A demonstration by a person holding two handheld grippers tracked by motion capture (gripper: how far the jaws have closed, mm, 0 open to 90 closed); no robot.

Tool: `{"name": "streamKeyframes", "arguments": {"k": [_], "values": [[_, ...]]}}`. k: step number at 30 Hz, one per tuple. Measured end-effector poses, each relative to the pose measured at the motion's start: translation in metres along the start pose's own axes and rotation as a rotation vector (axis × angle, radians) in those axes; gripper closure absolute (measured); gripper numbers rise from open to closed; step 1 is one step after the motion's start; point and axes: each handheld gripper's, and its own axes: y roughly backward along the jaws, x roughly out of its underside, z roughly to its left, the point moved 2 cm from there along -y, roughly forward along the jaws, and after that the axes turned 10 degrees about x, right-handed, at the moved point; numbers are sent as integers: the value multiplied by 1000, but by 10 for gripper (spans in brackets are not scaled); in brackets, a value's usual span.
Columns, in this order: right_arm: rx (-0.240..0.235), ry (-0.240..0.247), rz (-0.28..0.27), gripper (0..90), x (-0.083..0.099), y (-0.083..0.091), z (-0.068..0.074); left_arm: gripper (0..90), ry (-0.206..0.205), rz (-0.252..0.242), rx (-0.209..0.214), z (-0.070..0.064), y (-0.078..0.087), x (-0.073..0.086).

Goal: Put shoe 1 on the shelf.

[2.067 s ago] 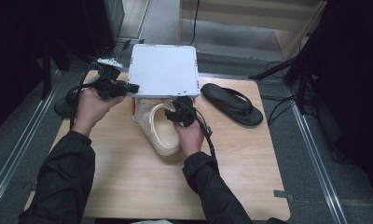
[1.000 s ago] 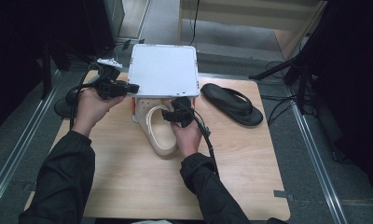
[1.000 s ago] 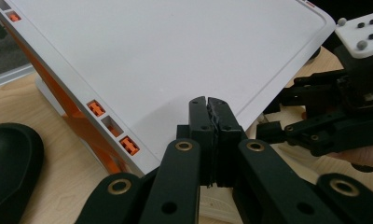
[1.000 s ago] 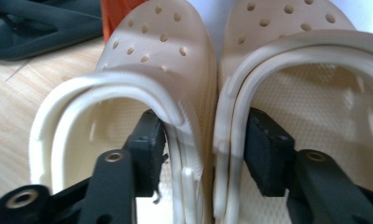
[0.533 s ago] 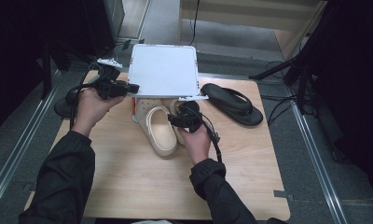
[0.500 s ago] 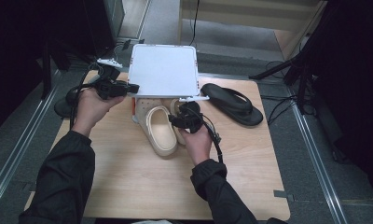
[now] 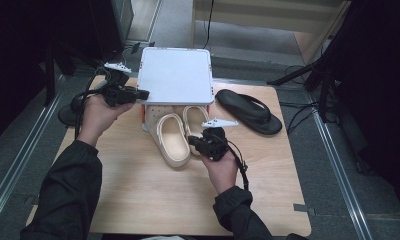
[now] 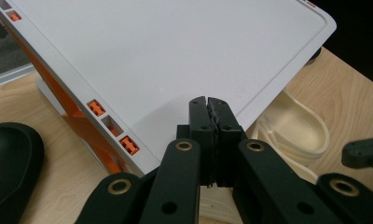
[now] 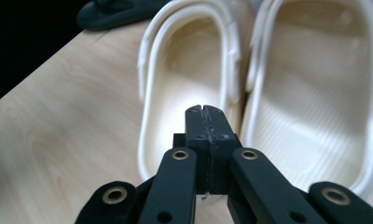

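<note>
A white flat panel (image 7: 175, 75) with orange parts beneath stands tilted over the toes of two cream clogs. The left clog (image 7: 172, 140) lies nearer me, and the right clog (image 7: 194, 117) sits beside it. My left gripper (image 7: 142, 93) is shut, its tips against the panel's left edge; in the left gripper view its jaws (image 8: 208, 100) lie over the white panel (image 8: 175, 56). My right gripper (image 7: 192, 142) is shut just behind the clogs' heels. In the right gripper view it (image 9: 204, 109) hovers at a clog's heel rim (image 9: 145, 140), nothing visibly between the jaws.
A black flip-flop (image 7: 248, 111) lies on the wooden table (image 7: 138, 185) at the right. A dark sandal shape (image 8: 10, 163) rests on the wood beyond the panel. Cables and black stands crowd the floor around the table's far end.
My right hand has drawn back from the clogs toward me and to the right. The second clog now shows beside the first. The left gripper has stayed at the panel's edge.
</note>
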Motion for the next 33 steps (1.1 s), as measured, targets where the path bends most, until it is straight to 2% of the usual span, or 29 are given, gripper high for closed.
{"name": "streamKeyframes", "arguments": {"k": [5,9,18,22,33], "values": [[-16,44,1,900,19,4,12,897,-3,-1,-2,0,0,0],[-32,48,7,900,33,3,18,897,-1,-2,-5,-1,0,0],[-31,62,35,900,54,-3,24,897,-3,-2,-6,-1,0,0],[-41,62,54,900,63,-6,26,897,-2,-3,-5,-1,0,0],[-26,62,113,900,77,-17,23,897,-3,-3,-5,-1,0,0]]}}
